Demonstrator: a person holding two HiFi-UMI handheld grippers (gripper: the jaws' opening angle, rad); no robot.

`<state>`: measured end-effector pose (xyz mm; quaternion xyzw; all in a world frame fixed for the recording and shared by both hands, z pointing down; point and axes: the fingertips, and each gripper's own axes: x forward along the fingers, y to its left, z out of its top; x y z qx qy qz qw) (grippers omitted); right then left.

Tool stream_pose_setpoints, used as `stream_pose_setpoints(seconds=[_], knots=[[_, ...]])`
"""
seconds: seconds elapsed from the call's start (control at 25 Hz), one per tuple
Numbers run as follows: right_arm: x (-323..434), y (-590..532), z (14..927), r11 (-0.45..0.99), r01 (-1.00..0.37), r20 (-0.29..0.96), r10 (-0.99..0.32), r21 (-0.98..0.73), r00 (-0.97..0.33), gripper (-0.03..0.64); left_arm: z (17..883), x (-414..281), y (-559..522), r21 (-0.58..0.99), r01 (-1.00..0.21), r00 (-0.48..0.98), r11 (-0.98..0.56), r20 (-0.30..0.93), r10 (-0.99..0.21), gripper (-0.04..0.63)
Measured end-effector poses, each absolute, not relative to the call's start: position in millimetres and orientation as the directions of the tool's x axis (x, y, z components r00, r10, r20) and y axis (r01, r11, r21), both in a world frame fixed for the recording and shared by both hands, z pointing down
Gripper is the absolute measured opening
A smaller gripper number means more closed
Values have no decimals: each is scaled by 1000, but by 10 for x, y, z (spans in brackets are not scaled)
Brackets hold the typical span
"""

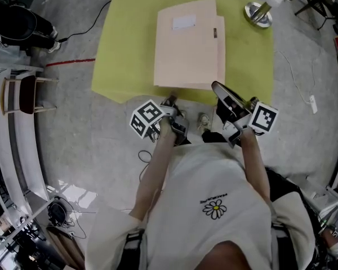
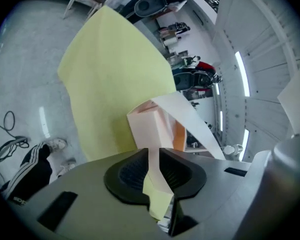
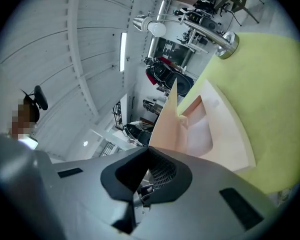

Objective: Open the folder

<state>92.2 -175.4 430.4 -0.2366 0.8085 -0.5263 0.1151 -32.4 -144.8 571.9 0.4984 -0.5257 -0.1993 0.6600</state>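
While the pink folder (image 1: 187, 44) lies in the middle of the yellow worktop (image 1: 129, 49), w/ its long side running from the worktop's near edge to its far edge, both tools sit at that near edge. The left hand-held gripper (image 1: 170, 101) is at the left part of the near edge, by the folder's near left corner. Its jaws are closed on a thin pink layer of the folder, prob. the bottom one. A bit of yellow looks pinched in there too.

The right hand-held gripper (image 1: 216, 86) is at the right part of the near edge, by the near right corner. Its jaws are shut tight. The top cover (image 3: 165, 121) rises right out from their tips, so I think they pinch its edge. Seen from there the folder gapes like a mouth, w/ the cover up and the rest low on the worktop.

What matters next, I think: the folder stretches away from both tools, toward the worktop's far edge. The fold looks to be on the left long side, but I can't tell for sure. If so, the right tool has the free side & should swing the cover up & over, while the left one pins the bottom down.
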Motion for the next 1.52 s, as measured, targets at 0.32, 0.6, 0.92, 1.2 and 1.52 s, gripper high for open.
stream_pose_setpoints(seconds=[0.32, 0.6, 0.92, 1.2, 1.52], knots=[[689, -1747, 3972, 491, -271, 24, -453, -828, -891, 11, 5225, -804, -1306, 911, -234, 217, 340, 390, -895, 15], [150, -1845, 3748, 596, -245, 14, -365, -765, -931, 11, 4973, -1604, -1083, 921, -205, 1, 331, 338, -941, 15], [-726, -2025, 3798, 644, -200, 35, -259, -738, -965, 12, 4868, -2261, -718, 908, -267, -220, 324, 269, -938, 15], [-1600, -2011, 3793, 697, -211, 108, -189, -686, -976, 12, 4558, -2755, -262, 857, -393, -357, 335, 194, -914, 15], [-2626, -1992, 4097, 802, -254, 249, -136, -541, -959, 12, 4602, -3172, 107, 816, -403, -442, 414, 222, -869, 15]])
